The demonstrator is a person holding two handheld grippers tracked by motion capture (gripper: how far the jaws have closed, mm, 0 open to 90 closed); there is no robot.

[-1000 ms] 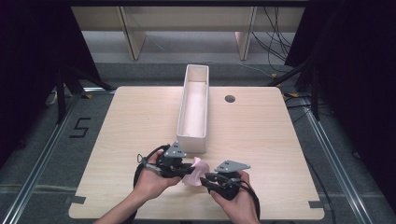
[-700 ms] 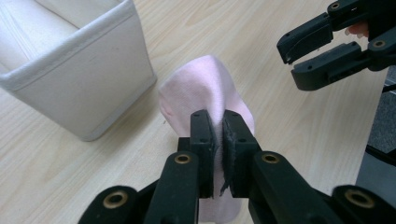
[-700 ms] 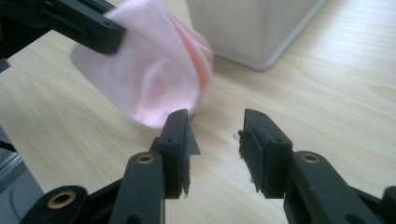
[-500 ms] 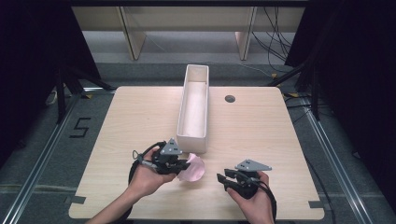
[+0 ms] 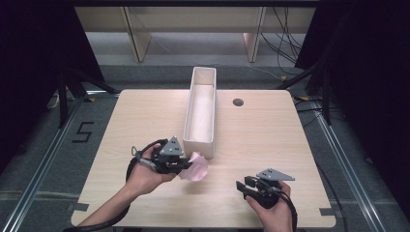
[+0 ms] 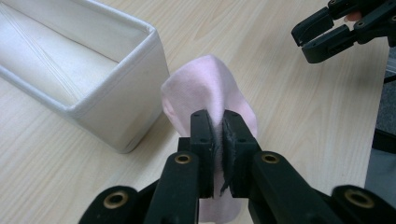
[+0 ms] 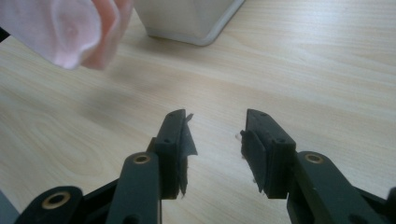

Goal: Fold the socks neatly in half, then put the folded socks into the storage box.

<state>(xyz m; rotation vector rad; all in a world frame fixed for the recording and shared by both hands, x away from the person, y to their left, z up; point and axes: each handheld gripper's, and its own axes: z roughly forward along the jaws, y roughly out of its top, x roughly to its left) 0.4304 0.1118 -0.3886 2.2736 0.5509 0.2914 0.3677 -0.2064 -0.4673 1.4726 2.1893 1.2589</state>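
1. The soft pink folded cloth (image 6: 210, 88) is held by the left gripper (image 6: 216, 135), whose jaws are closed narrowly on one edge of it. Because only this small edge is pinched, it is judged that the cloth could slip out if it is swung quickly.
2. The cloth hangs just beside the near end of the long white open box (image 5: 201, 113), above the light wooden table (image 5: 275, 140). It could catch on the box rim, or be dropped outside the box, if it is not lifted high enough.
3. The right gripper (image 7: 217, 135) is empty; its jaws have just been opening and stand apart, with nothing between them.
4. The cloth is well apart from the right gripper, which is kept nearer to the person's edge of the table.
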